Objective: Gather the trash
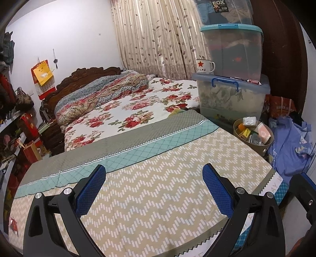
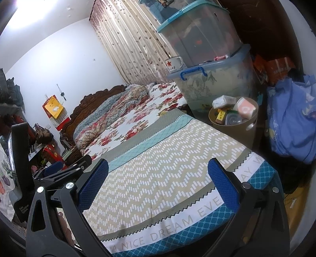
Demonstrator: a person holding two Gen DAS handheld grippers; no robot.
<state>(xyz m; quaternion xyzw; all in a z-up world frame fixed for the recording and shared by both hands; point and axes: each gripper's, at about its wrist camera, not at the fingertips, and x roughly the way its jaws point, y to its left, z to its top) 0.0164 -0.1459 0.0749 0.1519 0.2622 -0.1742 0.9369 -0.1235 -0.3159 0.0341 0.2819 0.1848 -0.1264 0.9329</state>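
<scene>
"NICE DREAM" on bedsheet (image 2: pixel 173 223); "FOX" tag (image 1: pixel 218 5)

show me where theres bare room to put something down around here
Free: the zigzag cloth ahead of both open grippers, left and right, up to the teal band. Crowded: the full trash bin, stacked storage boxes and blue clothes beside it.

The room is bright. A white glare fills the top left corner of the right view. Edges bend and go dark. The curtain (image 1: pixel 158 39) looks shiny.
</scene>
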